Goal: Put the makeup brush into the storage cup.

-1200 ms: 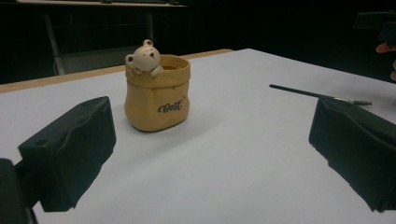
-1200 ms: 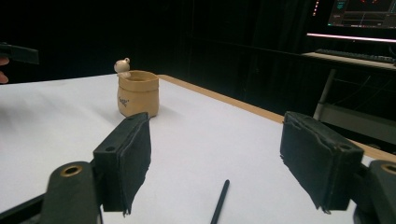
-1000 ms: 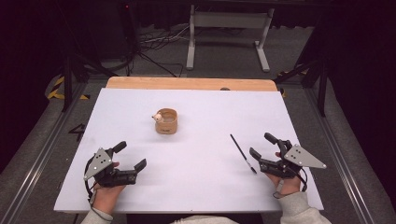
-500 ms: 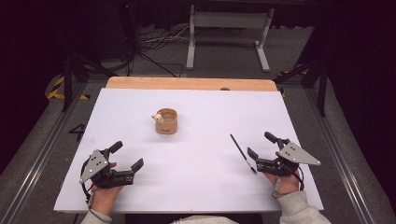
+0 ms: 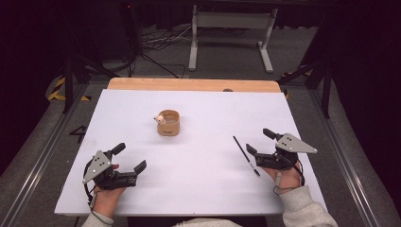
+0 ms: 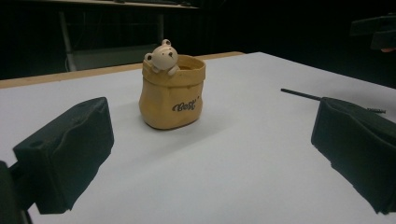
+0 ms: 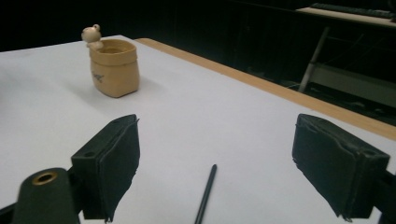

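On the large white worktop (image 5: 198, 189), framed by a strip of bare wood along its far edge (image 5: 194, 84), I have both hands low at the near side. The biggest thing out there is the small tan sack-shaped ceramic pot with a cream bear peeking over its rim (image 5: 168, 123), standing upright at about eleven o'clock from the worktop's middle, well apart from either hand. Much smaller is the thin black brush (image 5: 246, 155), lying flat at roughly four o'clock from the pot.

What has just changed: my right tongs (image 5: 259, 146) have crept in from three o'clock toward the brush, and their jaws have just been opening. They now stand spread wide and released, with the brush's dark tip (image 7: 205, 195) lying on the sheet between them in the right gripper view, not touched by either pad. I take that to mean I am lining up to pick the brush off the sheet, and the grasp itself is not yet made.

My left tongs (image 5: 128, 160), at seven o'clock from the pot, are likewise released, holding nothing, and have kept their place, looking straight at the pot (image 6: 172, 93).

Nothing stands in the way between brush and pot. The one difficulty I foresee is that so thin a brush lies flush on the sheet.
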